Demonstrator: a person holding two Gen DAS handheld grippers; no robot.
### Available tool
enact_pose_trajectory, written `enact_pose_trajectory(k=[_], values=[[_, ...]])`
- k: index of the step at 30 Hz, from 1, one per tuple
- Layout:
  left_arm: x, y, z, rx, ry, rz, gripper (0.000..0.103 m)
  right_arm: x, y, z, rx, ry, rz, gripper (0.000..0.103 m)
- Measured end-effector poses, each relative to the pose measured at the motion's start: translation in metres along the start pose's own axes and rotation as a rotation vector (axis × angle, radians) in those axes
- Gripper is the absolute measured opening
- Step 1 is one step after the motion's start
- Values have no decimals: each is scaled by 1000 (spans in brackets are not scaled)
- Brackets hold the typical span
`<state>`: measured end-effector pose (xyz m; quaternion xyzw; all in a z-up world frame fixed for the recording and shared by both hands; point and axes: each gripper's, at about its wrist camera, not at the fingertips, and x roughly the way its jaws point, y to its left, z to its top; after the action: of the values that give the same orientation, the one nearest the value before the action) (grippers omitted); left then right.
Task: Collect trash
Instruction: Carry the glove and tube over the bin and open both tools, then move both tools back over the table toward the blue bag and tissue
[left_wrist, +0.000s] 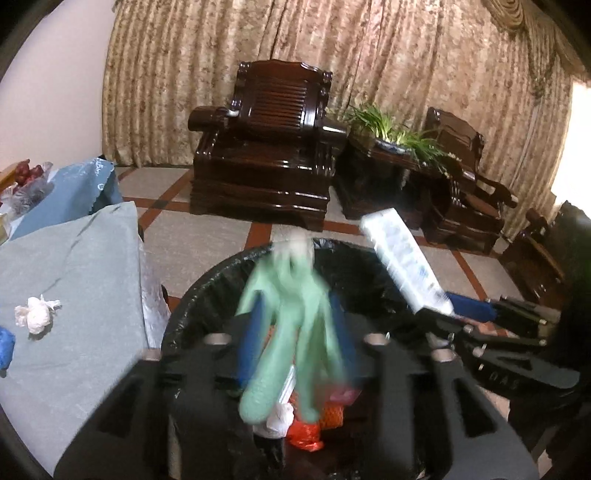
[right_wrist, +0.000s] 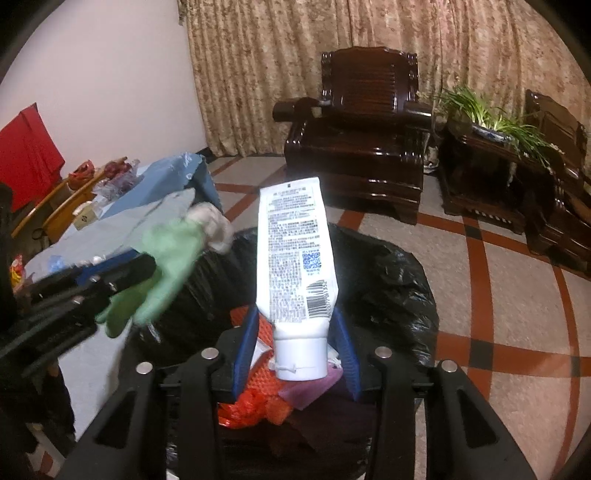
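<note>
My left gripper (left_wrist: 295, 325) is over the bin lined with a black bag (left_wrist: 207, 280); a green glove (left_wrist: 295, 314) is between its blue pads, blurred, fingers hanging down. My right gripper (right_wrist: 295, 332) is shut on a white tube (right_wrist: 295, 258), cap towards me, also over the bin (right_wrist: 399, 266). The tube also shows in the left wrist view (left_wrist: 402, 258), and the glove in the right wrist view (right_wrist: 162, 266). Orange netting (right_wrist: 258, 391), purple wrapper and white scraps lie in the bin. A crumpled white tissue (left_wrist: 37, 314) lies on the blue-grey tablecloth (left_wrist: 74, 258).
The table stands left of the bin, with a blue item (left_wrist: 5, 349) at its edge and fruit bags (right_wrist: 118, 173) farther back. Dark wooden armchairs (left_wrist: 266, 155) and a plant stand (left_wrist: 388, 147) stand across the tiled floor by the curtain.
</note>
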<state>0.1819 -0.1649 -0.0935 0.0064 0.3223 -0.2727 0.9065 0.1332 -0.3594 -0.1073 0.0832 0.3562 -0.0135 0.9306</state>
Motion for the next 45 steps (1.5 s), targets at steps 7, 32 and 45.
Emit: enact_pose_trajectory(k=[7,32,45], values=[[-21,10,-2,-5,-46,39,76,-13,-6,-11,36,-52,7,94],[-136,119,-43,-133,-99,310,91,-14,120,-9,-98,-75,184,97],[-176,179,-46,-212,-141,426,91,8,194,8,-212,-70,258,97]])
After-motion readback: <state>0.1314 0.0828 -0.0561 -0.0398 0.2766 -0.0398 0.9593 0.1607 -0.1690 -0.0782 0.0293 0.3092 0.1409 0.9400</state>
